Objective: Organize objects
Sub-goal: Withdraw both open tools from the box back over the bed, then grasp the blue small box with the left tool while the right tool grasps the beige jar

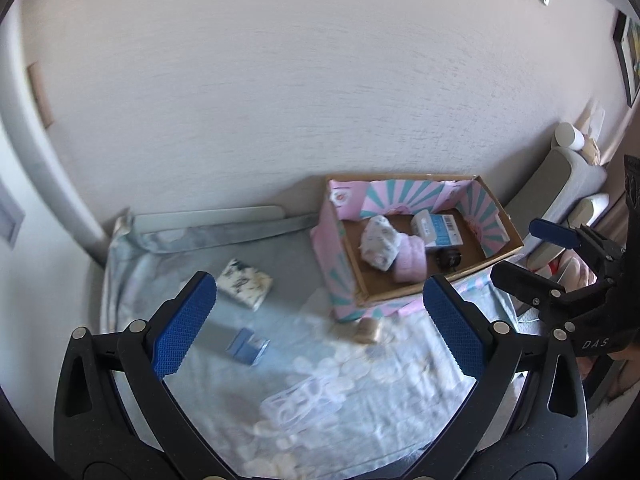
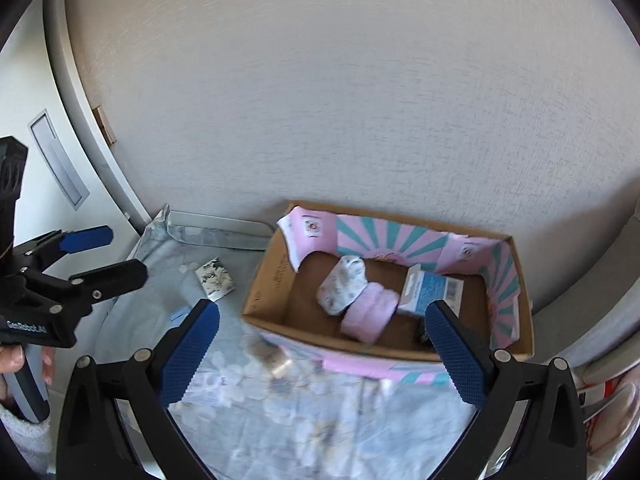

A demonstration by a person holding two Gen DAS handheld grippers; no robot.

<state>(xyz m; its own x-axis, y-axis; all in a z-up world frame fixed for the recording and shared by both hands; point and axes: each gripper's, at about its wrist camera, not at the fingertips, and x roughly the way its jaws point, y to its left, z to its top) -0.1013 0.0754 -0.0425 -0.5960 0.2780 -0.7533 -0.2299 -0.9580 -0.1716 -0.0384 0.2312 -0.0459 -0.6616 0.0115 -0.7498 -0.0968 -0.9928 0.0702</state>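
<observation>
The left gripper (image 1: 320, 324) hangs with its jaws wide apart and nothing between them, above the pale floral cloth (image 1: 360, 412). Just ahead lies a small blue box (image 1: 247, 347), beyond it a floral packet (image 1: 245, 282). The right gripper (image 2: 322, 346) is likewise spread and bare; ahead of it, the cardboard box (image 2: 276, 276) holds a pink roll (image 2: 370, 314) and a blue carton (image 2: 432, 290).
</observation>
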